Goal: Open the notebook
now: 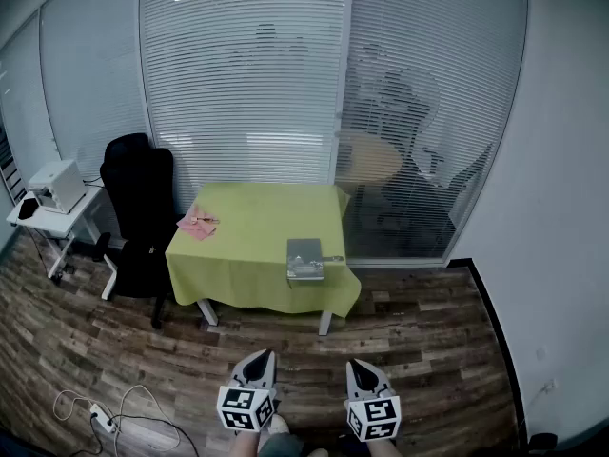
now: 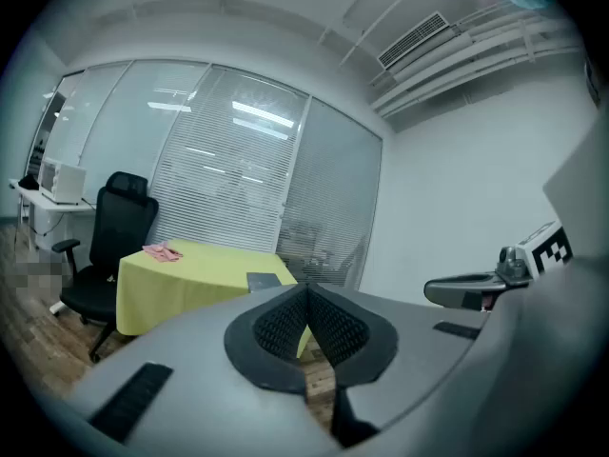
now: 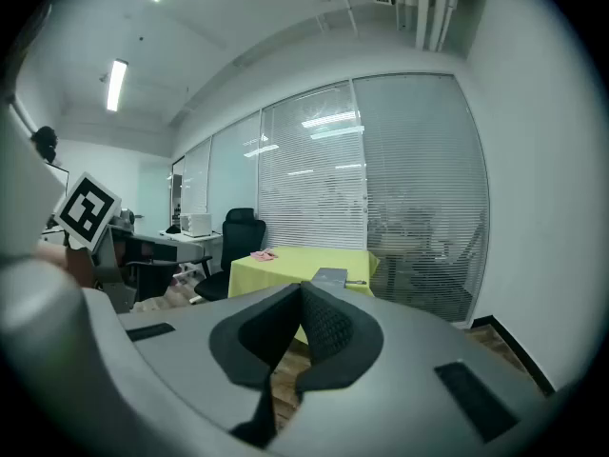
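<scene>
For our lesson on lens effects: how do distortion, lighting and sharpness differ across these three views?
Head view: the straight blinds bow outward, the light is dim and even, and the notebook is small and short on detail. Left gripper view: strong fisheye with dark corners, the shut left gripper looms large, the table looks soft. Right gripper view: same fisheye, a ceiling light glares, the right gripper is shut.

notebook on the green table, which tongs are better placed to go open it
Right, marginally. Both are shut and far from the table; the right tongs point almost straight at the notebook, while the left tongs aim beside it.
</scene>
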The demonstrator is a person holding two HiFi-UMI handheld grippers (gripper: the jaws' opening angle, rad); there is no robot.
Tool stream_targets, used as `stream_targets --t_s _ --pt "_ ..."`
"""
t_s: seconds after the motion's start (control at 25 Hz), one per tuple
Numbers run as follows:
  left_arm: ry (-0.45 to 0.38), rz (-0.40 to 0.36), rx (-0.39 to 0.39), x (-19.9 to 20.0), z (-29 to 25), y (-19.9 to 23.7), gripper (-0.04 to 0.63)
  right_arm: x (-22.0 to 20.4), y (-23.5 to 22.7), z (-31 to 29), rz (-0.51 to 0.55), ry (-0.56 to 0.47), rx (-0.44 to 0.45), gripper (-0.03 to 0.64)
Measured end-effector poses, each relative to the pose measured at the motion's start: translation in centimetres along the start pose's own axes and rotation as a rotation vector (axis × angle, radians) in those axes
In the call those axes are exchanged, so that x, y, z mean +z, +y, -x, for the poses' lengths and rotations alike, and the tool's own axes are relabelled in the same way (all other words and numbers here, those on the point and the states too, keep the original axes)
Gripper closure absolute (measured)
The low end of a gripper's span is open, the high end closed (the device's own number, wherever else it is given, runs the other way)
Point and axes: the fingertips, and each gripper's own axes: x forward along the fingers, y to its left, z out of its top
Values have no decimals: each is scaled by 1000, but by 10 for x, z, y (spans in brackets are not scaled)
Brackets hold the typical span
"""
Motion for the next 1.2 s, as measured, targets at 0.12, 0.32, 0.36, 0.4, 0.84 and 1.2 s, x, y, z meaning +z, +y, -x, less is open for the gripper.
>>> stream_targets --t_s 0.12,0.32,0.36,0.4,0.84,1.2 --pt "0 -2 -2 2 1 1 571 1 1 1 4 0 -1 603" --pt "0 -7 1 3 3 1 571 -1 4 1 4 3 2 603" --pt "1 -8 1 3 3 1 571 -1 4 2 6 4 1 603" --pt "1 -10 1 3 4 0 571 -1 3 2 8 4 1 603" --pt "32 -52 26 -2 9 -2 520 -7 2 6 -50 22 6 603" --pt "73 -106 4 -10 9 -24 454 -4 1 15 -100 18 47 505"
